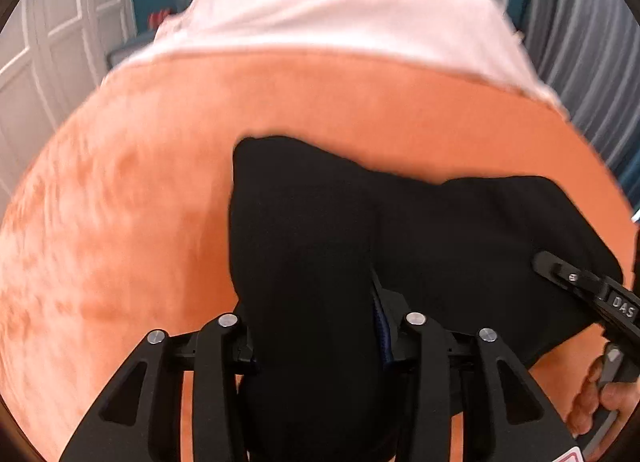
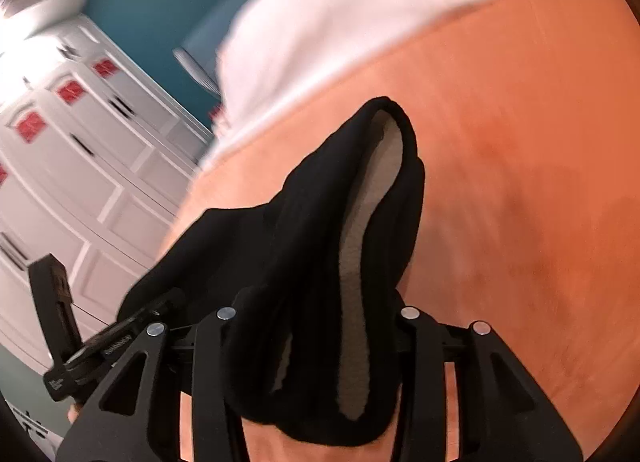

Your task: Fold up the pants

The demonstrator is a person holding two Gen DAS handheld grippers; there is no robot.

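Observation:
The black pants [image 1: 360,230] hang bunched over an orange blanket [image 1: 140,222] on the bed. My left gripper [image 1: 316,342] is shut on a thick fold of the pants; the cloth hides the fingertips. The right gripper shows at the right edge of the left wrist view [image 1: 592,290], holding the same cloth. In the right wrist view my right gripper [image 2: 320,342] is shut on the pants [image 2: 340,222], whose grey inner lining [image 2: 360,282] shows along a seam. The left gripper appears at the lower left of the right wrist view [image 2: 80,342].
A white sheet [image 1: 340,10] covers the far part of the bed beyond the orange blanket [image 2: 520,142]. White panelled cabinets [image 2: 80,182] stand to the left, before a teal wall [image 2: 160,22]. Grey curtains [image 1: 580,42] hang at the right.

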